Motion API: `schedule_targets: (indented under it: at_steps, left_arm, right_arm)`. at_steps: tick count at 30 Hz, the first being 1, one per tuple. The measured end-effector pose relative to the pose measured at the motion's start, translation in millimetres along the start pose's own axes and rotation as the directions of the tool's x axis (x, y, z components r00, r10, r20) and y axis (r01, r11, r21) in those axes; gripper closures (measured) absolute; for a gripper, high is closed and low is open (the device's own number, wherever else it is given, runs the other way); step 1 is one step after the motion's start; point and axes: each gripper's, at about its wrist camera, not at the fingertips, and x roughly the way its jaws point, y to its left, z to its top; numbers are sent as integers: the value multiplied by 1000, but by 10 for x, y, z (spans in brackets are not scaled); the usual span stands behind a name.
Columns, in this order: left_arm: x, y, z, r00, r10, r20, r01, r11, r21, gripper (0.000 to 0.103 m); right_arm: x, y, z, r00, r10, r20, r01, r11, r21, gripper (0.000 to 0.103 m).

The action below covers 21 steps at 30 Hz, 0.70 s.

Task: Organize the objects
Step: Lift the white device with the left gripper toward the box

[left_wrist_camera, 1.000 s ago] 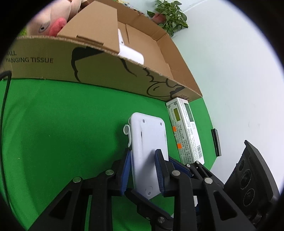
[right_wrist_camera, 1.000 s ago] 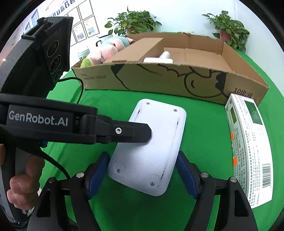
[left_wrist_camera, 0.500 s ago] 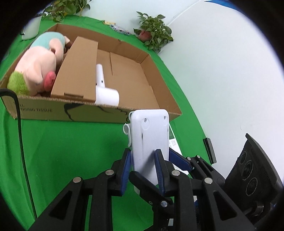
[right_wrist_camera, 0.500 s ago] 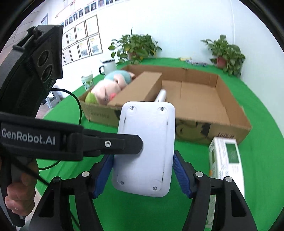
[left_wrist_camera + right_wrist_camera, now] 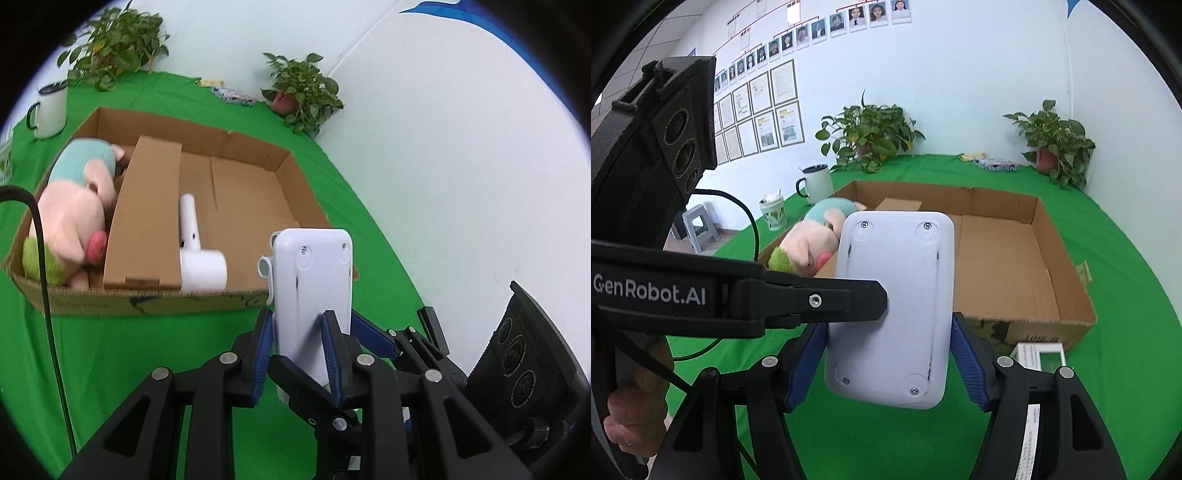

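Step in hand: carrying the white device (image 5: 892, 306) toward the cardboard box (image 5: 291, 184); judged mid-transfer, not yet over the box floor.
How to do it well: I judged it best to clear the near wall of the box first, then lower flat into the bare right compartment, away from the white dryer-like tool (image 5: 195, 251), which lay just beside the cardboard divider (image 5: 147, 218).
Plush pig (image 5: 74, 210): lay in the left compartment, beyond the divider.
Left gripper (image 5: 299, 343): clenched on the device across its thin sides, blue pads pressed to both faces; device stood upright out of the jaws.
White device, position: held in the air in front of the box's near wall, above the green cloth (image 5: 129, 350).
Right gripper (image 5: 890, 365): jaws stood wide, blue pads either side of the device's broad face; the right pad looked apart from it, while the left one was too close to tell contact.
Printed carton (image 5: 1039, 360): lay on the cloth near the box's near right corner, outside it.
Risk: a one-sided pinch could let the device pivot when lowered.
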Motion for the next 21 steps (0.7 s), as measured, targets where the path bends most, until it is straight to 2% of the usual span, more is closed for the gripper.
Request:
schedule_targets:
  at_steps: [13,21]
  left_arm:
    - [-169,-299,624,997,1,74,-10,993,119,78]
    - [-131,-379,927,997,-8,74,-3,989,148,78]
  right_arm:
    - [-171,-141,669,990,-35,139,34,999,6,39]
    - [-181,-249,993,985,-55,161,54,998,13,39]
